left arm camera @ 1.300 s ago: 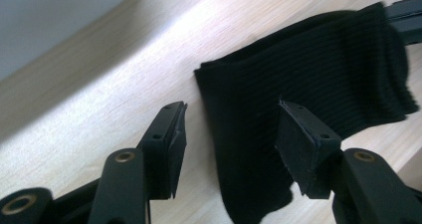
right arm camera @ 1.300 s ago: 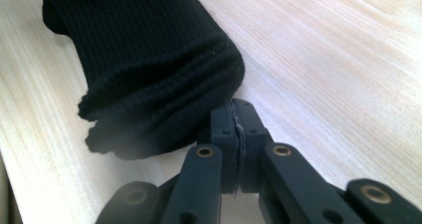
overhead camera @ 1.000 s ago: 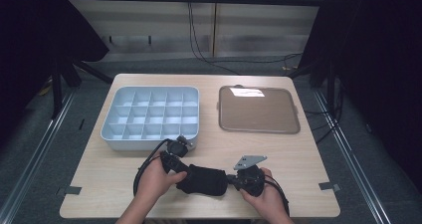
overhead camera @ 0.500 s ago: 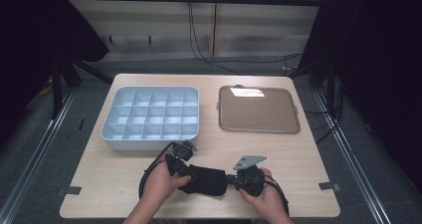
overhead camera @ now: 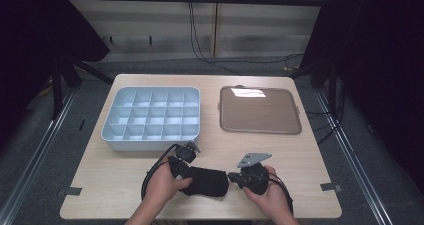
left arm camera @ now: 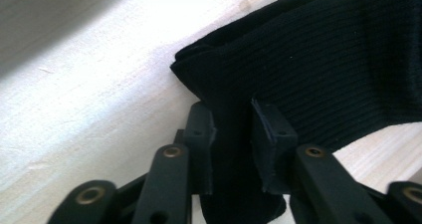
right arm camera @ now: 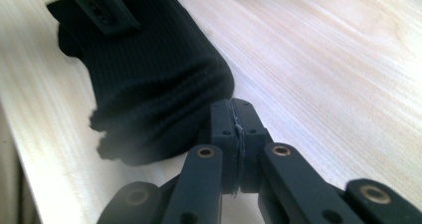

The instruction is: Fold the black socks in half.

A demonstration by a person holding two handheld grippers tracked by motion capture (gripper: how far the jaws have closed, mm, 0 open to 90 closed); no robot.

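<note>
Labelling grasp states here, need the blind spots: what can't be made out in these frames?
- Right hand-held gripper: jaws pressed together in the right gripper view; whether any cloth edge is pinched between them can't be told.
- Black knitted cloth: in the high view, the hands and both hand-held grippers cover its ends, so its full shape is unclear.
- Left hand-held gripper: clamps the cloth; the bottom edge cuts off the fold below the pads.
- Compartment tray: contents too small to judge.

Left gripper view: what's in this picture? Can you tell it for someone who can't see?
The left tool pinches a fold of a black ribbed sock between its two black jaws. The sock lies on a pale wooden table, bright with light.
</note>
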